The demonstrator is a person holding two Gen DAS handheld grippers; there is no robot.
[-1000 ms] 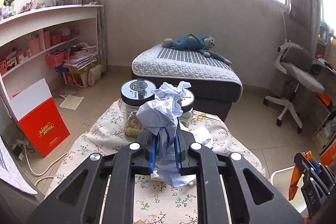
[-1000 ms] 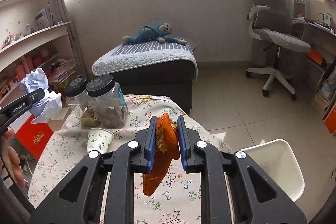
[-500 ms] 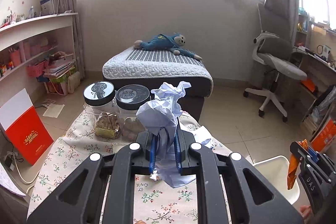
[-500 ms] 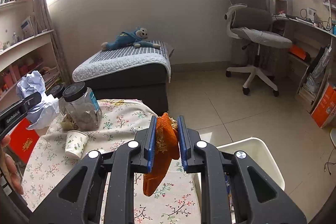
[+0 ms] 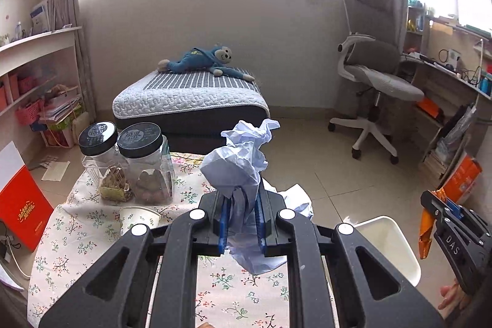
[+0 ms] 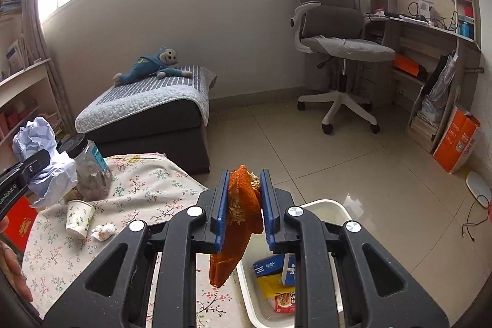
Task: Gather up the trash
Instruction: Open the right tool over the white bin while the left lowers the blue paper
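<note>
My left gripper (image 5: 241, 222) is shut on a crumpled pale blue paper wad (image 5: 238, 168), held above the floral-cloth table (image 5: 77, 223); it also shows at the left of the right wrist view (image 6: 40, 156). My right gripper (image 6: 244, 211) is shut on an orange peel (image 6: 236, 232), held over the table's right edge beside the white trash bin (image 6: 326, 206). The bin holds a blue carton (image 6: 270, 265) and other packets. A paper cup (image 6: 78, 219) and a small tissue wad (image 6: 104, 231) lie on the table.
Two black-lidded jars (image 5: 138, 165) stand at the table's far left. Another pale paper piece (image 5: 296, 199) lies behind my left gripper. A grey ottoman with a blue plush (image 5: 187, 100) stands beyond, an office chair (image 6: 338, 51) and a desk to the right, shelves to the left.
Both grippers have swung to the right with their loads. The white bin has come into view under the right gripper, its contents now showing.
</note>
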